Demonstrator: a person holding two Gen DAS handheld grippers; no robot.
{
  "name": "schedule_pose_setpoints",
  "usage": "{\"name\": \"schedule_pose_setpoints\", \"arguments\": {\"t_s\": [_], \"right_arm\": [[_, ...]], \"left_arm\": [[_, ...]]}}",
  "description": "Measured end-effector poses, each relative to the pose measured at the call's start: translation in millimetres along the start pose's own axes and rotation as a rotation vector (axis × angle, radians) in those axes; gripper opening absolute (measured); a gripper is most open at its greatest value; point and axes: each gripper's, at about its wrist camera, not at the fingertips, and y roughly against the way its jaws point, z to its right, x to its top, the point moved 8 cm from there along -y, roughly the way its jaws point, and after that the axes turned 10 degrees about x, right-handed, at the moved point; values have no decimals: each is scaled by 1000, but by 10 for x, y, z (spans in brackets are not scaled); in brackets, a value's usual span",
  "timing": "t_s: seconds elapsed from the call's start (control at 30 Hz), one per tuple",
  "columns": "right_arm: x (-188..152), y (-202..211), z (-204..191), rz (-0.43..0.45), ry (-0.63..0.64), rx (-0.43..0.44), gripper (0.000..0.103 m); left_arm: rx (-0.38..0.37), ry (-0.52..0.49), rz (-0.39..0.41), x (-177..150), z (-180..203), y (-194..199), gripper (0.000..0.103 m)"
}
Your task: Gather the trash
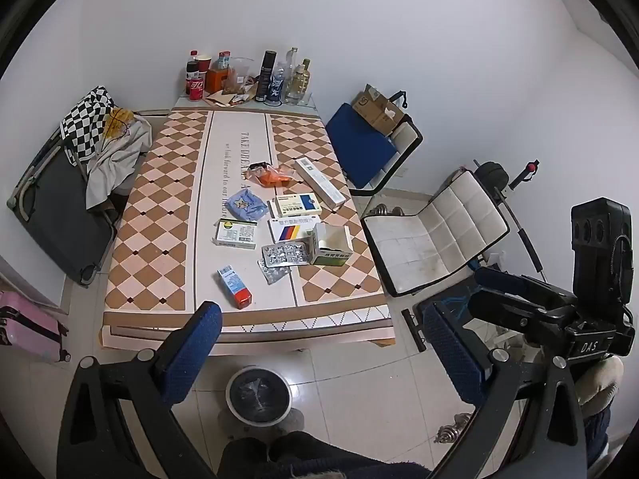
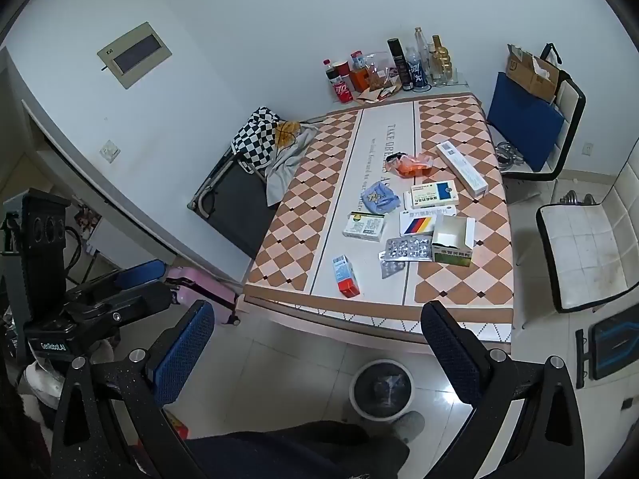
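Medicine boxes and wrappers lie scattered on the checked table (image 1: 159,215) (image 2: 471,279): a blue-and-red box (image 1: 235,287) (image 2: 345,275) nearest me, blister packs (image 1: 285,255) (image 2: 407,248), an open white box (image 1: 331,245) (image 2: 453,241), a long white carton (image 1: 319,183) (image 2: 461,167), an orange wrapper (image 1: 271,175) (image 2: 413,165) and a blue pouch (image 1: 247,205) (image 2: 379,197). A round bin with a dark liner (image 1: 258,395) (image 2: 381,393) stands on the floor below the table's near edge. My left gripper (image 1: 323,343) and right gripper (image 2: 319,343) both hang open above the floor, short of the table, with nothing between their fingers.
Bottles and cans (image 1: 247,76) (image 2: 391,68) crowd the table's far end. A folding cot with clothes (image 1: 84,183) (image 2: 247,175) is at the left, white chairs (image 1: 435,239) (image 2: 587,247) at the right, one with a cardboard box (image 1: 377,109) (image 2: 531,70). A pink suitcase (image 1: 28,327) (image 2: 203,285) stands on the floor.
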Motion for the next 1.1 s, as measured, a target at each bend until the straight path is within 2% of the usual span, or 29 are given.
{"name": "schedule_pose_setpoints", "arguments": {"t_s": [0.7,0.97,1.0,1.1], "right_arm": [[13,-19,25,-10,6,0,103],[-2,-34,-18,-11,7,1,103],[-4,-41,-20,-11,7,1,103],[6,-27,-14,-11,8,2,103]], "left_arm": [[3,-6,0,0,-10,-4,103],[5,-9,4,-154,136,-98,103],[2,-7,3,-41,198,-109,103],[2,-7,2,-43,213,-118,103]]}}
